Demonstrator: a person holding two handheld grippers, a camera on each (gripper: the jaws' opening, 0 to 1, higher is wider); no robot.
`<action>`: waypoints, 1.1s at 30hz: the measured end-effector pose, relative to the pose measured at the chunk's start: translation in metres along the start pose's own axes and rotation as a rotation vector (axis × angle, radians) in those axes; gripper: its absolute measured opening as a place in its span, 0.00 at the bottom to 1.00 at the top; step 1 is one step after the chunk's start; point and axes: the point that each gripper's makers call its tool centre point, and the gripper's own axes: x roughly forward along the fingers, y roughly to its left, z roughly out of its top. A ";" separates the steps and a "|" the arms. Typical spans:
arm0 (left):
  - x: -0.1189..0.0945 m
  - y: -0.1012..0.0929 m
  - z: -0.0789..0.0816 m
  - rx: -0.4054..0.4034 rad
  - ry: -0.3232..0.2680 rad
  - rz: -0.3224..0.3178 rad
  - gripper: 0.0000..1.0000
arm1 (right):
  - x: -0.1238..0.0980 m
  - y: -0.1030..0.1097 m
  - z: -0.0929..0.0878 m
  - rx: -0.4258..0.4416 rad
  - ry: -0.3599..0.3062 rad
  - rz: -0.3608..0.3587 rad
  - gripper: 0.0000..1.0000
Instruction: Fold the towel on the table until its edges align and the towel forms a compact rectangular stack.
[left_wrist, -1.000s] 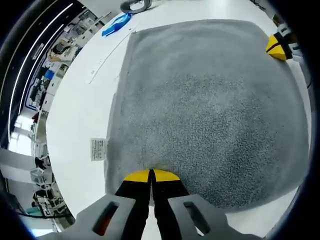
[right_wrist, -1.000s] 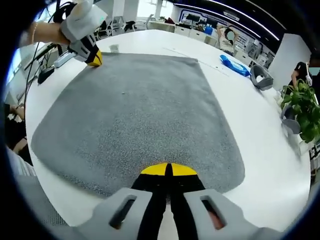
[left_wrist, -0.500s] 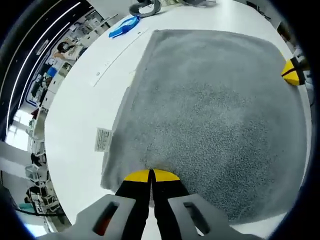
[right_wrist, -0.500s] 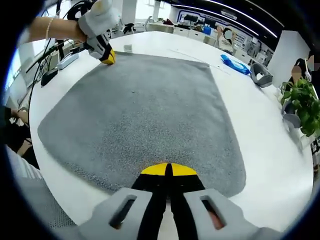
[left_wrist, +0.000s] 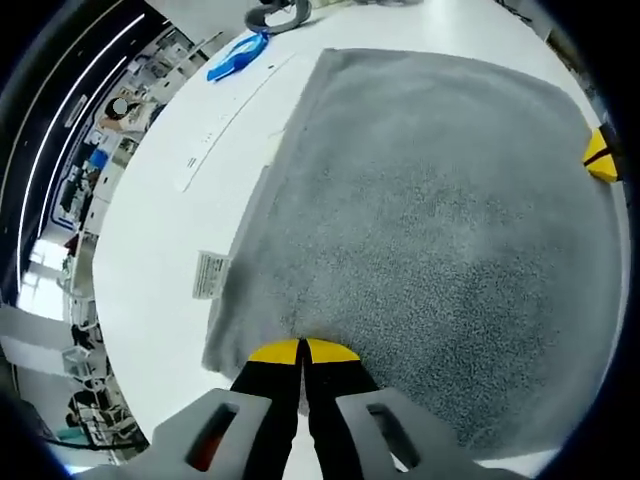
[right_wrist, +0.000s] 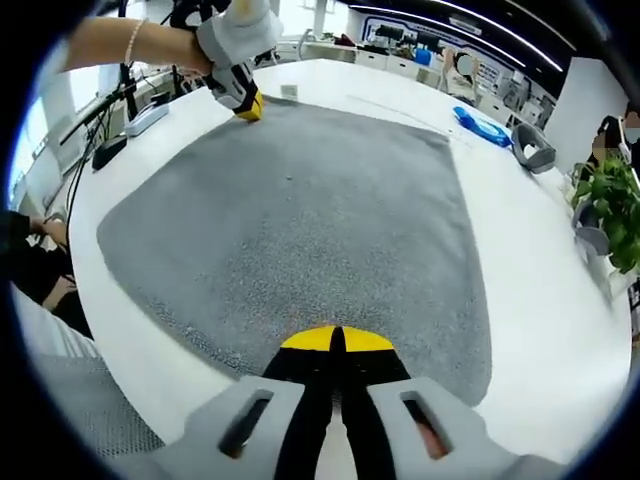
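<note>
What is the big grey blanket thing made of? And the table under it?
The grey towel looks like soft terry cloth: its surface is nubbly, speckled and matte, with a stitched hem. The table seems to be smooth white laminate or painted board, faintly glossy; which one, I cannot tell.

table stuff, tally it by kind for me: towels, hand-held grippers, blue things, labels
Towels: 1, the grey towel.
Hand-held grippers: 2, the left hand-held gripper and the right hand-held gripper, each shut on a towel edge.
Blue things: 1, a blue object.
Labels: 1, a white label.
Total: 5.
</note>
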 end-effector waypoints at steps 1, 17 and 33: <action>0.000 0.001 0.001 -0.003 -0.001 -0.002 0.00 | 0.000 0.001 0.000 -0.001 0.000 0.000 0.00; 0.011 0.014 0.014 -0.002 -0.026 -0.022 0.00 | -0.003 0.029 0.001 -0.016 -0.004 0.031 0.00; -0.005 0.024 0.023 -0.343 -0.136 -0.092 0.01 | -0.002 0.029 0.002 0.013 0.013 0.081 0.00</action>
